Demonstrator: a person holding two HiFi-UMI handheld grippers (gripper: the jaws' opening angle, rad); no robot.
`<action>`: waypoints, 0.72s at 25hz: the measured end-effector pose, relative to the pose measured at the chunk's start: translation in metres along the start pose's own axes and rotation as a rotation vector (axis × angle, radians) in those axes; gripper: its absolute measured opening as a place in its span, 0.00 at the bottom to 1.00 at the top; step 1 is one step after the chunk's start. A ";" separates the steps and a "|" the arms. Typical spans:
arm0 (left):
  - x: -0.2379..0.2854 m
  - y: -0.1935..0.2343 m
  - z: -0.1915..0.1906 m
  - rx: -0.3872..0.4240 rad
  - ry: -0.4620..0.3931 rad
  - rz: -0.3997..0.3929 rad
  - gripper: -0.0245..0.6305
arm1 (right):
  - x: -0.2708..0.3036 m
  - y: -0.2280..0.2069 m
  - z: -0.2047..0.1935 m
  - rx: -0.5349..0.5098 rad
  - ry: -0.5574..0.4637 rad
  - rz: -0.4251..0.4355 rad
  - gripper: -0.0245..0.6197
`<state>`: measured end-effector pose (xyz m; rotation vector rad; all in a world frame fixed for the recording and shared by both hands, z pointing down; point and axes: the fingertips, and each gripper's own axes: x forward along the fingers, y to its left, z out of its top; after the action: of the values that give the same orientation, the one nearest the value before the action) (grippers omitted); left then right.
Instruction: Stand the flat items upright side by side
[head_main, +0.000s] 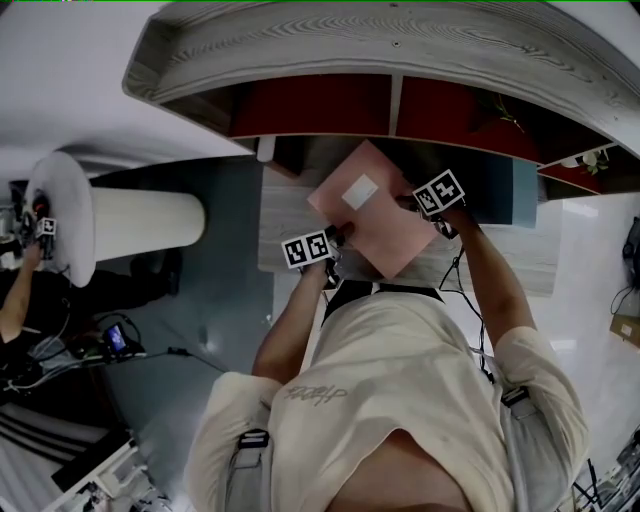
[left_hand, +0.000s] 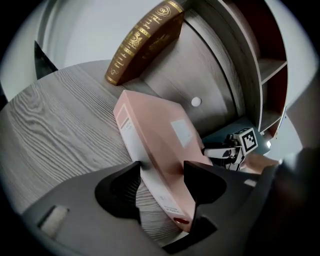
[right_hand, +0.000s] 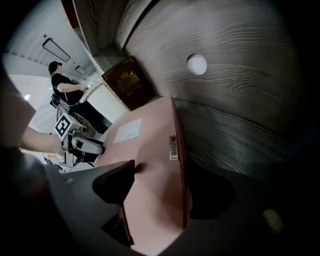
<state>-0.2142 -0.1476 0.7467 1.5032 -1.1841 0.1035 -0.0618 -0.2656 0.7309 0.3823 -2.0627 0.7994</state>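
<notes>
Fingers of the left gripper clamp the pink book across its thickness; the right gripper grips its opposite corner (book tilted over the counter, mid-frame). A brown gilt book leans at upper centre.

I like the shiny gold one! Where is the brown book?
In the left gripper view, the brown book is at the top, propped against the wooden cabinet, just beyond the pink book.
</notes>
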 end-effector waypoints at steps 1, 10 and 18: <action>0.000 0.001 0.001 0.006 0.002 -0.001 0.48 | 0.000 0.001 -0.002 0.006 -0.004 -0.002 0.54; -0.016 -0.004 0.009 0.139 0.020 -0.021 0.43 | -0.011 0.025 -0.033 0.061 -0.161 -0.007 0.50; -0.046 -0.038 0.028 0.341 -0.057 -0.030 0.42 | -0.040 0.046 -0.028 -0.013 -0.286 -0.025 0.49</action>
<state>-0.2251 -0.1488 0.6818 1.8306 -1.2333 0.2539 -0.0460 -0.2134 0.6920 0.5404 -2.3216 0.7506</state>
